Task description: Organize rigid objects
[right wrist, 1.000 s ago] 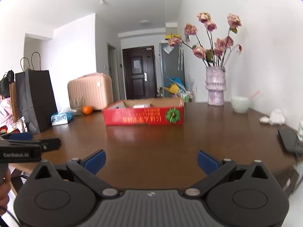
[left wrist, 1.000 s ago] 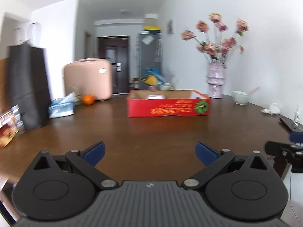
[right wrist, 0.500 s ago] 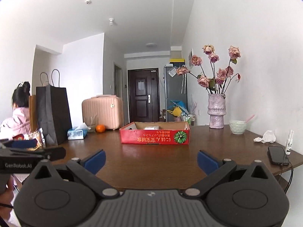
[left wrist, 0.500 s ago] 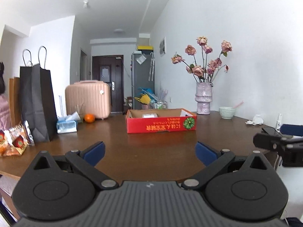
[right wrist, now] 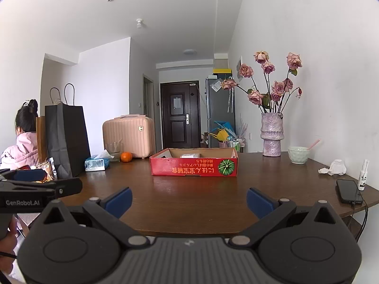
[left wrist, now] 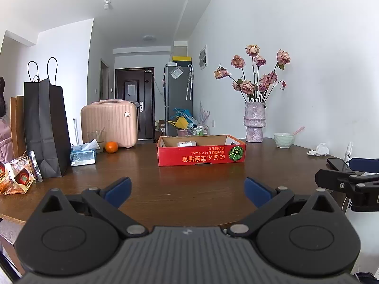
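A shallow red cardboard box (left wrist: 201, 157) (right wrist: 193, 166) sits mid-table with a small pale packet (left wrist: 187, 144) inside. An orange (left wrist: 111, 147) (right wrist: 126, 157), a tissue pack (left wrist: 83, 156) (right wrist: 97, 163), a black phone (right wrist: 348, 191), a small spray bottle (right wrist: 363, 175) and a pale bowl (left wrist: 284, 140) (right wrist: 299, 155) lie around it. My left gripper (left wrist: 187, 189) and my right gripper (right wrist: 188, 200) both hang open and empty above the near table edge, well short of the box.
A black paper bag (left wrist: 46, 127) and snack packets (left wrist: 19, 177) stand at the left. A pink suitcase (left wrist: 109, 123), a vase of roses (left wrist: 254, 123) and crumpled tissue (left wrist: 318, 149) are toward the back. A person in a pink jacket (right wrist: 21, 149) sits at far left.
Both grippers have pulled back and tilted up from the table, so the box looks farther away and more of the room shows. Both stay open.
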The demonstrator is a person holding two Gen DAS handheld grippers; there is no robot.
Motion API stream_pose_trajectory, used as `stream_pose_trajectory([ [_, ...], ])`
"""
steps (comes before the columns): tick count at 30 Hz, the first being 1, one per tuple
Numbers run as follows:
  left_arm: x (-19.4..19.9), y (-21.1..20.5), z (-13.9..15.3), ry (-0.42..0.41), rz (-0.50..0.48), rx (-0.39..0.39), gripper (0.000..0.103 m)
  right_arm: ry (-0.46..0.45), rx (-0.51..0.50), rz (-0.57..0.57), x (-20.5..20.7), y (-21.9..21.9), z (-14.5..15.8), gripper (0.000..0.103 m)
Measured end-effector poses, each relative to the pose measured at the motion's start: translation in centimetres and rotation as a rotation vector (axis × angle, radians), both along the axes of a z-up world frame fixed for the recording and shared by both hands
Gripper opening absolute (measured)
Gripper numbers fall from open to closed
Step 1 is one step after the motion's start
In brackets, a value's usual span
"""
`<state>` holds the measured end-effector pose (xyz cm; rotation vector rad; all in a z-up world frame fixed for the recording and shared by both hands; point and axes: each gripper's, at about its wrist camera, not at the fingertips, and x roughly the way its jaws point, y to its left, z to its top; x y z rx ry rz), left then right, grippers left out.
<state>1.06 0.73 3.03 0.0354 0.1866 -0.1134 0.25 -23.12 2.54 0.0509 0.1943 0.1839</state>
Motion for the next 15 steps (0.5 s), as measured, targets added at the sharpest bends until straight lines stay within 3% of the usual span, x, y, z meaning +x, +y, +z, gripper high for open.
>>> stream_pose_trajectory([
  [15, 0.0, 0.08, 0.12, 0.0, 0.002, -0.004, 0.103, 0.01, 0.007, 0.003, 0.3, -0.06, -0.18, 0.103],
])
